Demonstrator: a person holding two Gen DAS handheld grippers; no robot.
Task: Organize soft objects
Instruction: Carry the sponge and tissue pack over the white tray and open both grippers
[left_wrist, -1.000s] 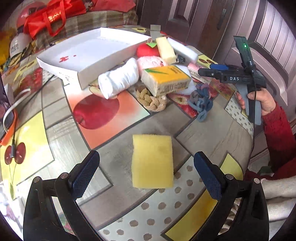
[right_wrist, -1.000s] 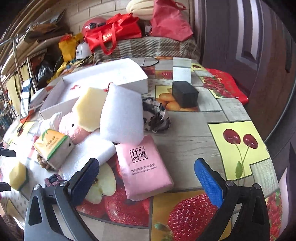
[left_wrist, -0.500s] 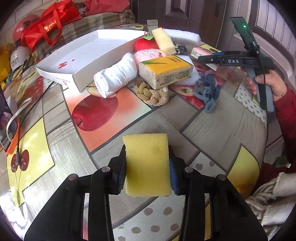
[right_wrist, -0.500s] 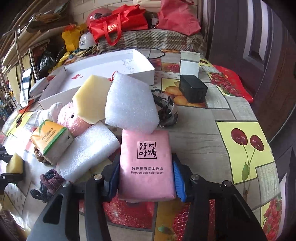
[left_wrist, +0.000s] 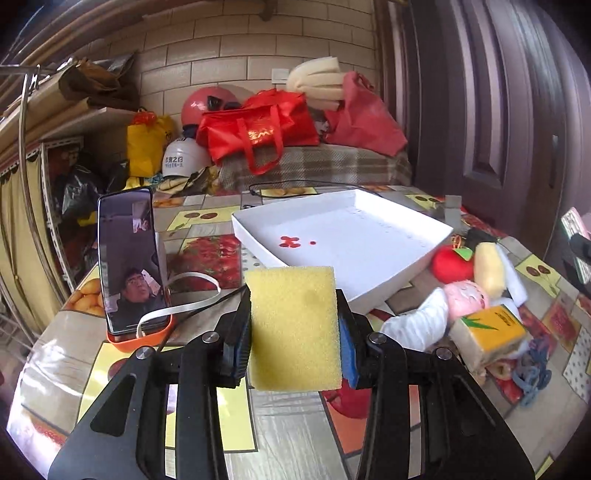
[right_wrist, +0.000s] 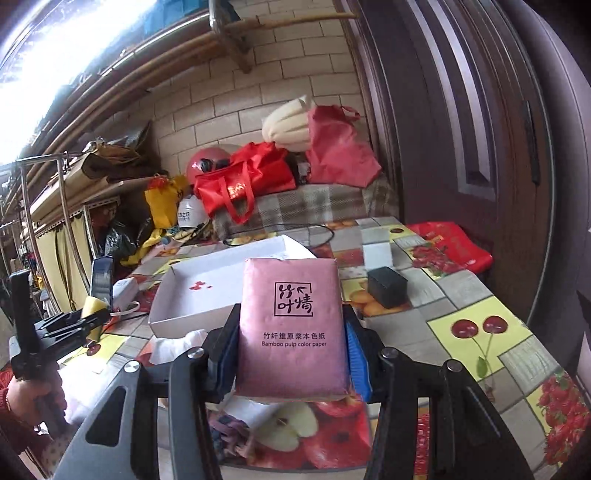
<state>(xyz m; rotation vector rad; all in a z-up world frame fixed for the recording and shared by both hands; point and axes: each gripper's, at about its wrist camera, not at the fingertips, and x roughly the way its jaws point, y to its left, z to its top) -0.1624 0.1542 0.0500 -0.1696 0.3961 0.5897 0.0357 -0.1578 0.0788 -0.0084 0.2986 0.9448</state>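
Black gripper frames (left_wrist: 293, 354) with silver screws, blue-padded fingers (right_wrist: 356, 354), dark red sleeve (right_wrist: 14, 430).

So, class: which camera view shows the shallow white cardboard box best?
The left wrist view: the shallow white cardboard box lies open, its whole floor and rim visible. In the right wrist view, the pink tissue pack hides that box's right side.

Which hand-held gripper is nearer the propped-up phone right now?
Left. The left hand-held gripper, holding the yellow sponge, is just beside the phone. The right hand-held gripper, holding the pink tissue pack, is farther away, across the white tray.
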